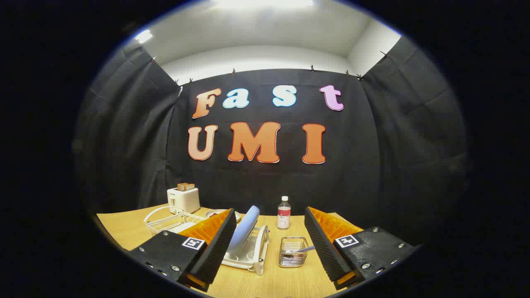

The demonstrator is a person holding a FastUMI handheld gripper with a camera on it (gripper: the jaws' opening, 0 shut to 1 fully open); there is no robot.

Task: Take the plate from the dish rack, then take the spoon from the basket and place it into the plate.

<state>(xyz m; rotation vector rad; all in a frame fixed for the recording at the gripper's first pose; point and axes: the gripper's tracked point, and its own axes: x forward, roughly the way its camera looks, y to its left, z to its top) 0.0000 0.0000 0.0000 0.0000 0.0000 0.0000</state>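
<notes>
Fingers of the gripper [267, 244] stood wide apart, holding nothing, above the near edge of the desk [124, 227]. Just ahead, between them, a pale blue plate [245, 229] leaned upright in the white dish rack [256, 256], with the small wire basket [292, 252] beside it, holding the spoon [304, 249]. Plate looked stiff, smooth and probably breakable, so its exposed upper rim seemed the place to pinch, lifting straight out of the slot. Toaster [183, 199], bottle [283, 213] and a wire bowl [165, 221] sat toward the far edge.
</notes>
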